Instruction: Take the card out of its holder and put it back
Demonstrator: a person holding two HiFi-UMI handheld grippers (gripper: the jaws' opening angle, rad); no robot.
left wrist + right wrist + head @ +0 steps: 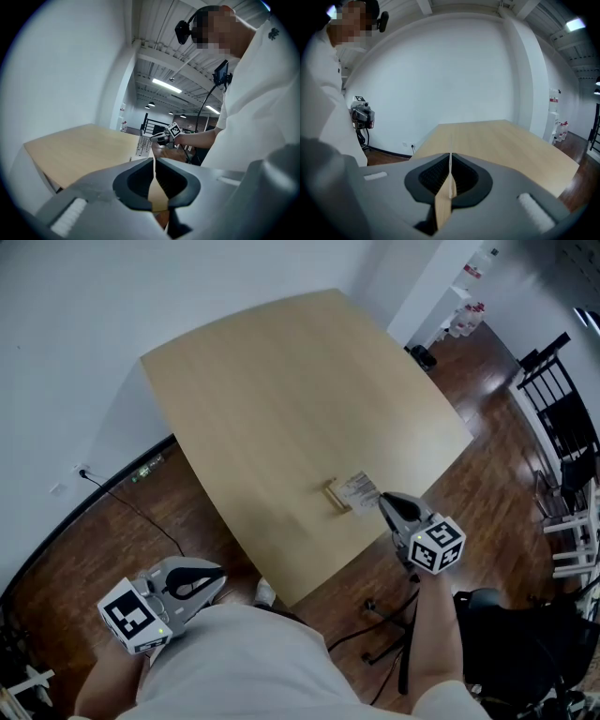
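Pale wood table [281, 409]; card [356, 489] upright at its holder [332, 496] near the front edge (seated or lifted out, cannot tell). The right gripper [382, 500] pinches the card's edge, a thin white line between its jaws. The left gripper [219, 577] pressed together, empty, off the table

The right gripper [450, 159] has its jaws closed on the card [450, 183], which is seen edge-on as a thin white strip. Ahead lies the wooden table [501, 140]; its far edge is near the white wall [454, 70].
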